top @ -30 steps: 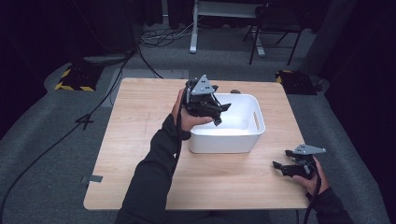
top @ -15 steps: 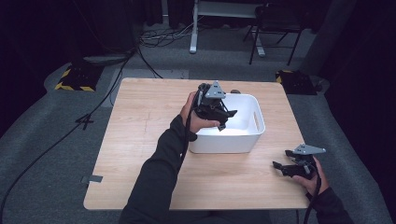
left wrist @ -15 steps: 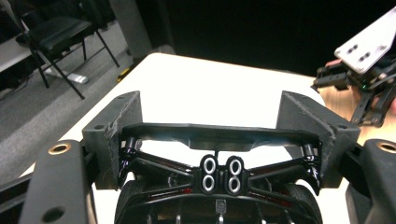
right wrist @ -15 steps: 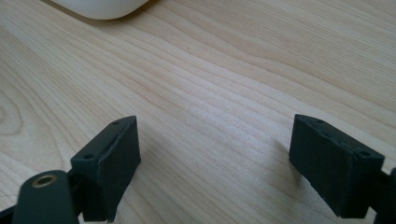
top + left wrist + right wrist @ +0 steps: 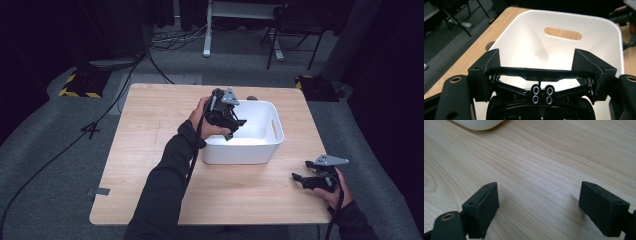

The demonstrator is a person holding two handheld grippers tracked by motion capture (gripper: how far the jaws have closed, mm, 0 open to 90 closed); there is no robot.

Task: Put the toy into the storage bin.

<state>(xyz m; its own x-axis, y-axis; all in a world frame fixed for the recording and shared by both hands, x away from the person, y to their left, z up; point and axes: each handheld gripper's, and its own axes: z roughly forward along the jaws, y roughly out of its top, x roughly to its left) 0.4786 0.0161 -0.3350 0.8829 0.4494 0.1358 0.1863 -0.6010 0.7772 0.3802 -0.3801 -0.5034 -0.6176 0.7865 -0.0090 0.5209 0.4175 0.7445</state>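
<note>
Left gripper [image 5: 231, 121] hovers above the white bin's [image 5: 260, 150] near-left rim, jaws standing apart around nothing. Right gripper [image 5: 306, 180], spread wide, rests near the wooden table's [image 5: 150, 150] right edge, well apart. Bare wood surrounds the bin; grey carpet [image 5: 50, 150] beyond. Its long axis runs left-right, opening upward.
</note>
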